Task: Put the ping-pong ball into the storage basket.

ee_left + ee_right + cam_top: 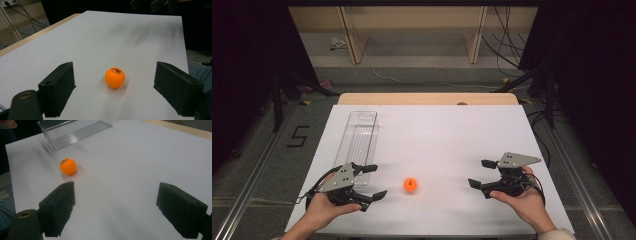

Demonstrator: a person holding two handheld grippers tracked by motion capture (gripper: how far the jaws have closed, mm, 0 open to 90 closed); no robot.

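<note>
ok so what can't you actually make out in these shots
- Print on the orange ball: too small and soft to read in the left gripper view.
- Clear tray: near end smeared by motion blur in the right gripper view, far end cut by the top edge.
- Small object on the floor: too small, high view.

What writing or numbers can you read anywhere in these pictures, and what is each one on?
"5": a dark numeral marked on the floor left of the table.
Dark print on the orange ball: a short mark or logo on its upper side, too small and blurred to read in any view.
Nothing readable on the clear plastic tray or on either gripper.
</note>
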